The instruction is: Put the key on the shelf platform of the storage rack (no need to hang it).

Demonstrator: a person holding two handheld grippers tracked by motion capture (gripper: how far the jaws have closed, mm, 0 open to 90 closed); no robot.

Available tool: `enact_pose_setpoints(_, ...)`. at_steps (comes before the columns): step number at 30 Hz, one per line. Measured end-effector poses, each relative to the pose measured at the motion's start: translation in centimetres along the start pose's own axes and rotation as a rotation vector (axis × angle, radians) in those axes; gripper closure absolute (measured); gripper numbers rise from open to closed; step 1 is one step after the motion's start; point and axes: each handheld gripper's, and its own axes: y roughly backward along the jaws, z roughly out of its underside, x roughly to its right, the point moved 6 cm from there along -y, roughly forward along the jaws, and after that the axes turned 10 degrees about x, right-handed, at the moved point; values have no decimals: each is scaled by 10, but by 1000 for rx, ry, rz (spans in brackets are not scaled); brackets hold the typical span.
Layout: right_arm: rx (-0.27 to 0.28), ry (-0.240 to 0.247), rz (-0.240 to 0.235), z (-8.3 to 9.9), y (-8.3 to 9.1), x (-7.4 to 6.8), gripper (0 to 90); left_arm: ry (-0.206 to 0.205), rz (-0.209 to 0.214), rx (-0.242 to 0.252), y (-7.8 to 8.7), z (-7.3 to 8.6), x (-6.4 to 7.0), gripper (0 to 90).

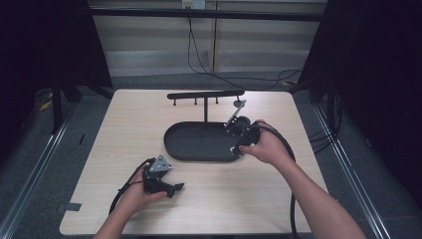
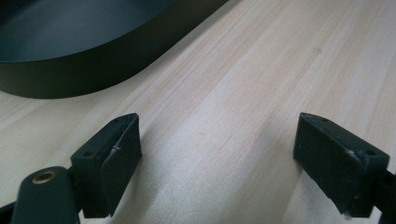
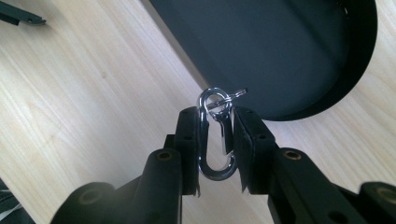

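Carabiner clip (image 3: 215, 135) in right hand-held gripper (image 3: 215, 144), prob. steel

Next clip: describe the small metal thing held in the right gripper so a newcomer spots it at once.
Start at the black oval tray in the middle of the wooden table. At its right end the right gripper is shut on a snap hook. It is the one shiny silver piece, with a ring on top.
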Motion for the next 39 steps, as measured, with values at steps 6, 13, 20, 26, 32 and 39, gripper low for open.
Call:
enact_pose_setpoints(6,6,-3,6,-4,1,3,722,-4,1,-3,0,0,0,149)
enact_pose_setpoints(13,16,7,10,-10,2,3,722,-4,1,-3,0,0,0,149)
enact_pose_setpoints(20,26,1,11,-15,1,4,722,1,1,-1,0,0,0,149)
enact_pose_setpoints(26,29,-6,14,-17,-3,7,722,1,1,-1,0,0,0,149)
enact_pose_setpoints(32,31,-7,19,-19,-7,10,722,-3,2,-5,0,0,0,149)
enact_pose_setpoints(39,29,-14,25,-21,-11,12,722,-3,2,-4,0,0,0,149)
